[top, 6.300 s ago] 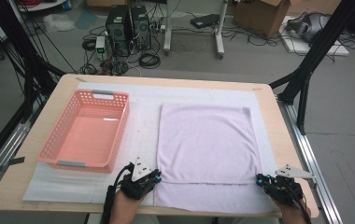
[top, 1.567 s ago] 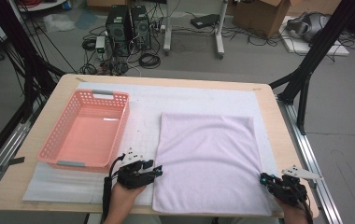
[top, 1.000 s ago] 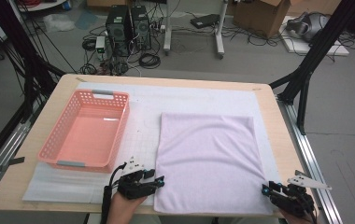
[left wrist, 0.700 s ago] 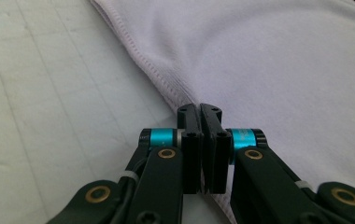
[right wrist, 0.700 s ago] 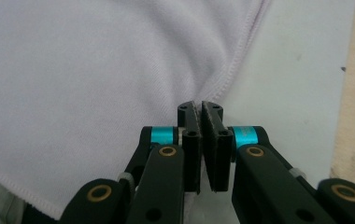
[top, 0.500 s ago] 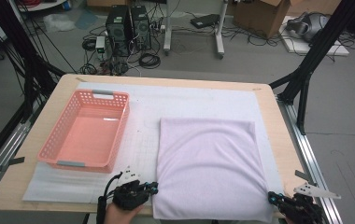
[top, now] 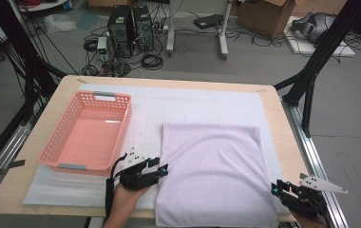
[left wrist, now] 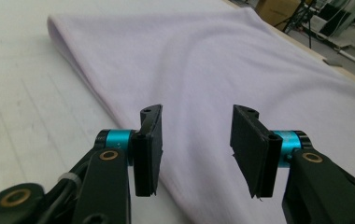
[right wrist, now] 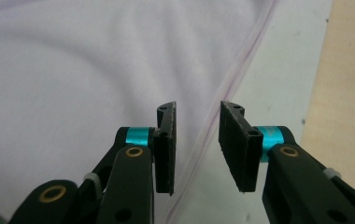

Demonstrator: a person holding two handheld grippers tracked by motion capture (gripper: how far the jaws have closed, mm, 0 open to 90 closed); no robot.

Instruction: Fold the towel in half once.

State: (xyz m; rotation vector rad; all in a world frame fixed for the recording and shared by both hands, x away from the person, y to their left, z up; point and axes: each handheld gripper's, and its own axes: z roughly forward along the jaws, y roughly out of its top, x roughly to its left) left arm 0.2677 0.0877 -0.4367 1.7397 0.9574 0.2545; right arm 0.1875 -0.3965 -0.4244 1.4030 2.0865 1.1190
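A pale lilac towel (top: 216, 171) lies flat on the white mat, its near edge at the table's front. My left gripper (top: 163, 168) rests at the towel's left edge, near the front corner, jaws open with nothing between them. In the left gripper view the towel (left wrist: 203, 60) spreads out beyond the open gripper (left wrist: 196, 144). My right gripper (top: 277, 187) sits at the towel's front right corner. In the right gripper view its jaws (right wrist: 196, 140) stand open over the towel's hemmed right edge (right wrist: 231, 88), holding nothing.
A pink plastic basket (top: 87, 135) stands empty on the left of the white mat (top: 193, 102). The wooden table (top: 283, 128) ends close to my right gripper. Black frame struts, computers and cables lie on the floor beyond.
Both grippers have pulled back toward the front edge and let go of the towel; it now lies folded smaller and flat, with its near edge drawn toward the table's front.
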